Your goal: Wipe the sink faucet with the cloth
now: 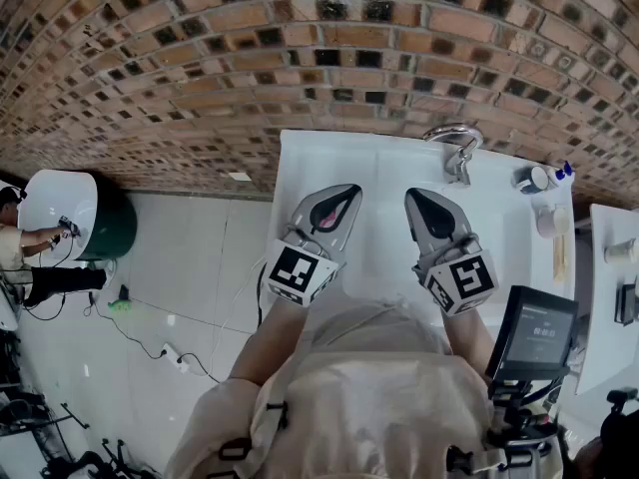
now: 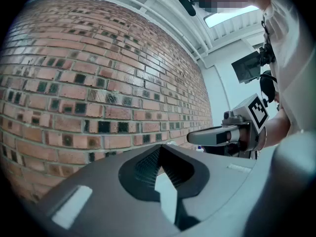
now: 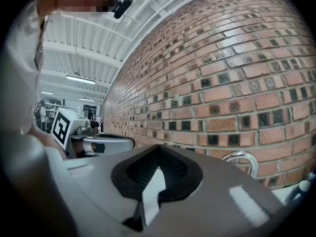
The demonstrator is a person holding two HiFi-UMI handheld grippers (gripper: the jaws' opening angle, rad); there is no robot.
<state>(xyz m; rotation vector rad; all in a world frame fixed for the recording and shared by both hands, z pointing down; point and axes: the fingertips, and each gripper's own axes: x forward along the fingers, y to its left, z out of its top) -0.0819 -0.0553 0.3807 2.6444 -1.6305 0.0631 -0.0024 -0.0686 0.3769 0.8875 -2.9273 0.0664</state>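
Note:
The chrome sink faucet (image 1: 454, 146) stands at the back right of the white sink top (image 1: 389, 173), against the brick wall; its curved spout (image 3: 242, 160) also shows in the right gripper view. My left gripper (image 1: 348, 191) and right gripper (image 1: 412, 197) hover side by side above the sink top, both held level and pointing at the wall. On each, the jaws meet at the tip with nothing between them. The faucet is ahead and to the right of the right gripper, apart from it. No cloth shows in any view.
Small bottles and cups (image 1: 539, 180) stand on the sink top's right end. A dark screen on a stand (image 1: 535, 331) is close to my right elbow. At the far left, a person (image 1: 22, 239) is beside a white and green tub (image 1: 80, 213), with cables (image 1: 150, 342) on the tiled floor.

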